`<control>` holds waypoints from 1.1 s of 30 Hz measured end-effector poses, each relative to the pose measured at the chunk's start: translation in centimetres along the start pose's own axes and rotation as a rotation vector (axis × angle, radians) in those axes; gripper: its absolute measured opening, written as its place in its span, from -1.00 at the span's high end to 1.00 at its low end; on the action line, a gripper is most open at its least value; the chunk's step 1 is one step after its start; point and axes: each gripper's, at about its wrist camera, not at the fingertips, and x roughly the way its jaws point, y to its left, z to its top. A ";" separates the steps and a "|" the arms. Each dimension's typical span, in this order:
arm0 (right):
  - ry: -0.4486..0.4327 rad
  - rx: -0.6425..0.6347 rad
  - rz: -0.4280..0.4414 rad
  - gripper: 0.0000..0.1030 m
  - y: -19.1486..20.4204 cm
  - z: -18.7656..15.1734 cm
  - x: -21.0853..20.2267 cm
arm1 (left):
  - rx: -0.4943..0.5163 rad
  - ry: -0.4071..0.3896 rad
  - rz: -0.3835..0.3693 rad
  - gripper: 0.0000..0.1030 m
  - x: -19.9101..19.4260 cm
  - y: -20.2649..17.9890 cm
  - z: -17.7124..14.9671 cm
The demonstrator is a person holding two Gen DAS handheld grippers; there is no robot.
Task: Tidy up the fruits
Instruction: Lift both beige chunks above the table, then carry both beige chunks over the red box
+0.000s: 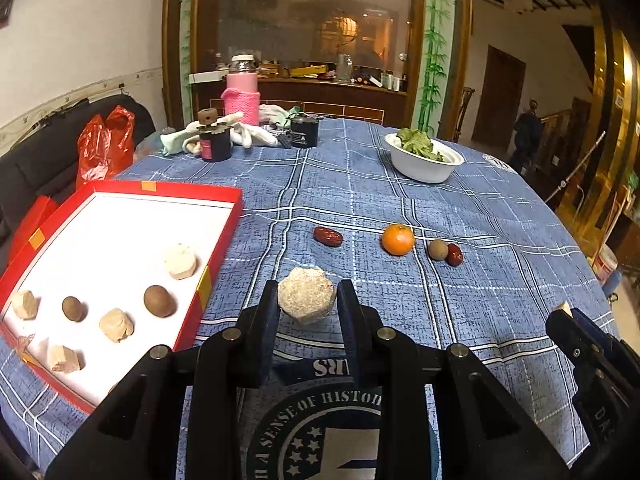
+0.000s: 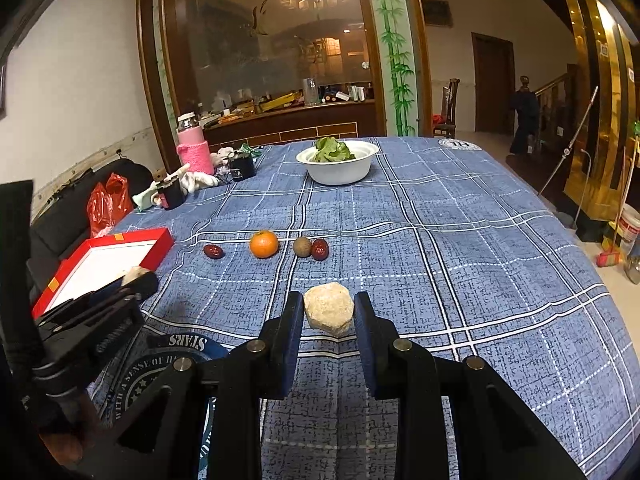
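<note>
My left gripper (image 1: 308, 287) is shut on a pale round crumbly cake (image 1: 307, 300), held just above the blue checked cloth beside the red box (image 1: 236, 208). The box holds several pale lumps and two brown round fruits. My right gripper (image 2: 329, 298) is shut on a second pale cake (image 2: 329, 314); its fingers also show at the right edge of the left wrist view. Beyond both grippers, in a row on the cloth, lie a red date (image 1: 328, 236), an orange (image 1: 398, 239), a brown round fruit (image 1: 438, 249) and another date (image 1: 455, 254).
A white bowl of greens (image 1: 424, 164) stands at the far right of the table. A pink-sleeved bottle (image 1: 241, 96), two dark cups and white gloves crowd the far left. A red plastic bag (image 1: 106, 144) lies on the dark seat off the table's left.
</note>
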 end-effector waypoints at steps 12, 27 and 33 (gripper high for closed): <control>0.003 0.036 0.022 0.48 -0.8 0.0 0.0 | -0.049 0.036 0.015 0.49 0.7 1.0 0.0; -0.006 0.006 -0.010 0.48 -0.1 0.1 -0.2 | -0.049 0.022 0.054 0.49 0.3 1.3 -0.1; 0.012 -0.049 -0.026 0.48 1.0 0.0 0.3 | -0.102 0.041 0.073 0.49 -0.6 4.2 0.1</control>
